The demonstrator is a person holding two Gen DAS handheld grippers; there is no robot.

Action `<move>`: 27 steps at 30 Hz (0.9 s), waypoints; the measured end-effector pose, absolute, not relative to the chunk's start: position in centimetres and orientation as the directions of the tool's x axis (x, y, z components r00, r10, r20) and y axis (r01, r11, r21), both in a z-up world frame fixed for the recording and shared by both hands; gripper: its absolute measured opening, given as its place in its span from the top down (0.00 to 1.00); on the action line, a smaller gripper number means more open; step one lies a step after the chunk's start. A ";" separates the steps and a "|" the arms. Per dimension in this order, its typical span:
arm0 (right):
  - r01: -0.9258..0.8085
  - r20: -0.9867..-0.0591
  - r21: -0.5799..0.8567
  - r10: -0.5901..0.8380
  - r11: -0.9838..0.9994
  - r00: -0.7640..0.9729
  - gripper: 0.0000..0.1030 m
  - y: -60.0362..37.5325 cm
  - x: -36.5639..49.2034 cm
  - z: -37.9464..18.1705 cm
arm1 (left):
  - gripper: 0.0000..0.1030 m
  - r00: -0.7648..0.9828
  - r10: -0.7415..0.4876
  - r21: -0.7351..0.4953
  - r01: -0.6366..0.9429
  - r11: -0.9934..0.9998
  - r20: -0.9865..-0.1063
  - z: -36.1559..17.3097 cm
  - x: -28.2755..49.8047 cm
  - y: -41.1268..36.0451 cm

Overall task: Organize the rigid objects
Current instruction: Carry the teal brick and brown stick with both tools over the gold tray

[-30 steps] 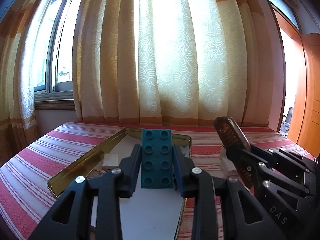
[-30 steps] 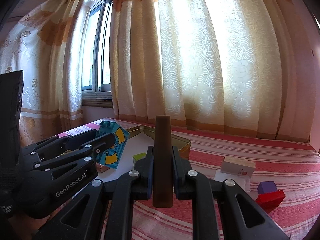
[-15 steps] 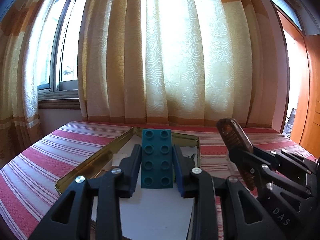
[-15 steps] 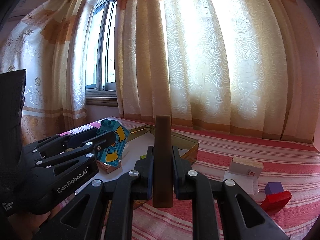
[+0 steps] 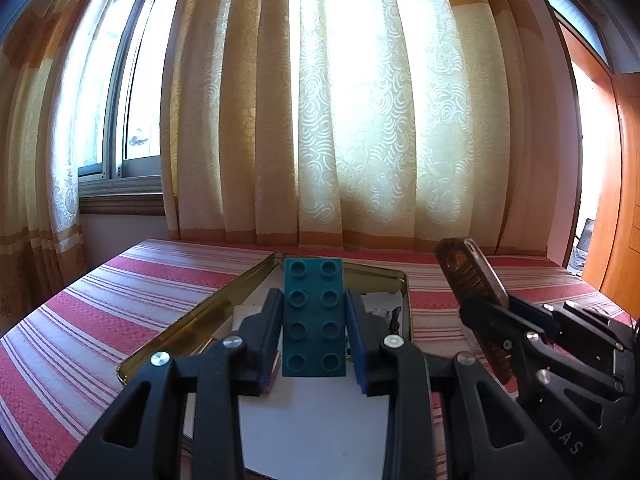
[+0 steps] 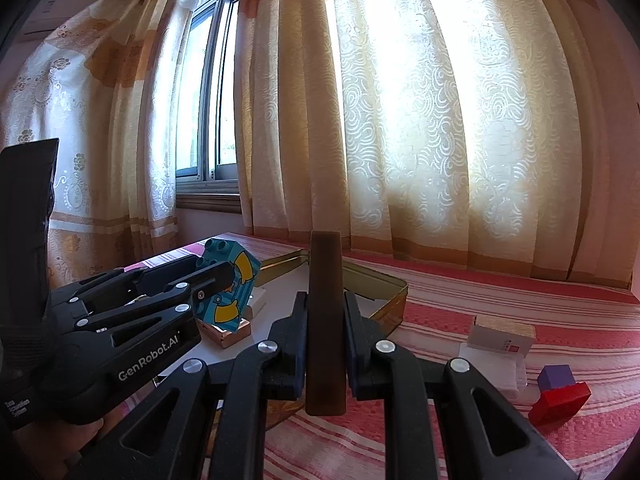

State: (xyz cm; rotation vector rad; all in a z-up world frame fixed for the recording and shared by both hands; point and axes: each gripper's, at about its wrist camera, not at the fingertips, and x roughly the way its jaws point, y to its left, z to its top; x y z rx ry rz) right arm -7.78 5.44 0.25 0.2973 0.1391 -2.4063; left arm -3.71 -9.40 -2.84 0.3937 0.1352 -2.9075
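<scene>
My left gripper (image 5: 314,332) clamps teal brick (image 5: 314,316); right gripper (image 6: 325,344), 3 o'clock, clamps brown bar (image 6: 325,320). Reads "GenRobot.AI".

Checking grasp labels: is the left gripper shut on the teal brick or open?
Shut on it. The left gripper's pads press both long sides of the teal brick, held above the tin.

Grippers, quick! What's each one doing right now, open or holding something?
Left gripper: shut on the teal studded brick.
Right gripper: shut on the dark brown flat piece.
</scene>
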 end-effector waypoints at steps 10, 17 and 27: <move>0.669 -0.255 -0.021 -0.643 -0.743 -0.723 0.83 4.8 -7.6 0.2 | 0.70 -0.941 -0.199 -0.055 0.222 -0.974 -0.273 -2.8 -3.7 -10.1; 0.679 -0.264 -0.028 -0.650 -0.734 -0.713 0.83 3.9 -7.5 0.2 | 0.71 -0.939 -0.204 -0.049 0.226 -0.973 -0.277 -2.8 -3.7 -10.8; 0.695 -0.282 -0.035 -0.660 -0.718 -0.697 0.83 2.5 -7.7 0.0 | 0.71 -0.932 -0.189 -0.054 0.216 -0.975 -0.309 -2.9 -4.5 -11.8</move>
